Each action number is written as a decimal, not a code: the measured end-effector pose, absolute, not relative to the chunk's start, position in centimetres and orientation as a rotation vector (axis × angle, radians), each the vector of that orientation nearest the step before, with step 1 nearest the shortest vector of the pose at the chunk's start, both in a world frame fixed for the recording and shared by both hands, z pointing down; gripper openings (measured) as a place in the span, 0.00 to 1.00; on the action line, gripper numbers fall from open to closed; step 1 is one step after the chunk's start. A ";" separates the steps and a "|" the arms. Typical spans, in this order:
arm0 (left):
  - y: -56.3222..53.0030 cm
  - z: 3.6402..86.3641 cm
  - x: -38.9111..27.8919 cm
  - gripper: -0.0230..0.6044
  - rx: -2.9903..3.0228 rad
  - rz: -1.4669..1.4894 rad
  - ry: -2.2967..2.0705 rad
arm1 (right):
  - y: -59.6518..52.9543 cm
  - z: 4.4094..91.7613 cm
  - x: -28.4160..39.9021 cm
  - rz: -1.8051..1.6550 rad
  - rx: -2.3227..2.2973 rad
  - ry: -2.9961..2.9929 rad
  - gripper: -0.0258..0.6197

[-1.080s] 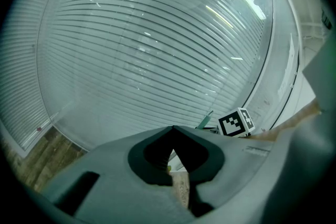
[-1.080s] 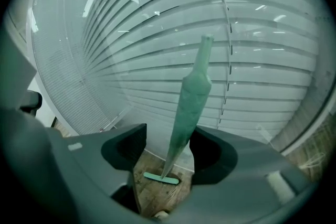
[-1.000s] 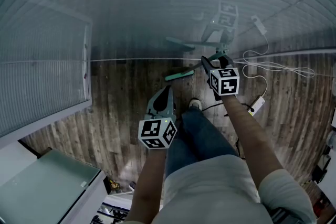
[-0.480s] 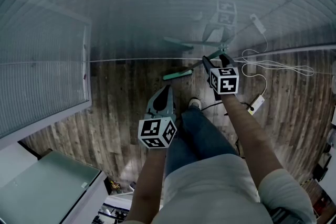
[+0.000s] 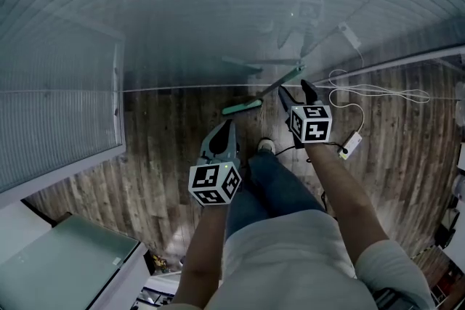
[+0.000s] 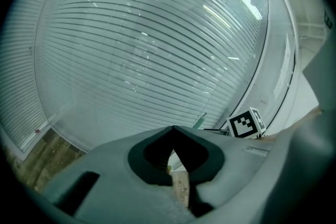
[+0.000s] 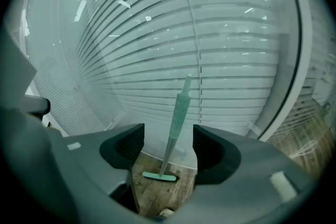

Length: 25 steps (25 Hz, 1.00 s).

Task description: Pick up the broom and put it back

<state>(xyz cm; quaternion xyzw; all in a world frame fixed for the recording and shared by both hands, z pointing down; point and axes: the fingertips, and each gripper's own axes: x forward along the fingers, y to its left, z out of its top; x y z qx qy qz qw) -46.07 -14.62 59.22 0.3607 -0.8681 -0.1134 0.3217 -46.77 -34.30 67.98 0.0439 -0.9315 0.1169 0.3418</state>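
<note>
A green broom (image 5: 270, 91) leans against the glass wall, its flat head (image 5: 242, 107) on the wood floor. In the right gripper view the broom handle (image 7: 177, 115) rises between the two jaws but farther off, untouched, above the broom head (image 7: 159, 176). My right gripper (image 5: 294, 89) is just right of the handle; its jaws are opening with nothing between the pads. My left gripper (image 5: 226, 128) hangs lower left over the floor, jaws shut and empty. The left gripper (image 6: 173, 129) view shows its tips met, and the right gripper's marker cube (image 6: 245, 123) beyond.
The glass wall with blinds (image 5: 218, 18) fills the far side. A white cable (image 5: 370, 92) and an adapter (image 5: 352, 146) lie on the floor at right. A grey cabinet (image 5: 65, 258) stands lower left. The person's shoe (image 5: 266, 146) is below the broom.
The right gripper has let go of the broom handle and drawn back and up, its jaws wider. The broom stays leaning on the glass. The left gripper has kept still.
</note>
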 end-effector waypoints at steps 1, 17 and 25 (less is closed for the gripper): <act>-14.7 59.0 -45.8 0.05 0.950 -0.298 -2.279 | -34.3 67.6 -46.4 0.311 0.117 -2.428 0.48; -15.0 56.3 -43.5 0.05 0.981 -0.293 -2.269 | -31.5 60.6 -41.2 0.364 0.051 -2.508 0.48; -14.9 54.6 -41.7 0.05 0.998 -0.285 -2.262 | -30.0 56.5 -38.8 0.360 -0.029 -2.562 0.48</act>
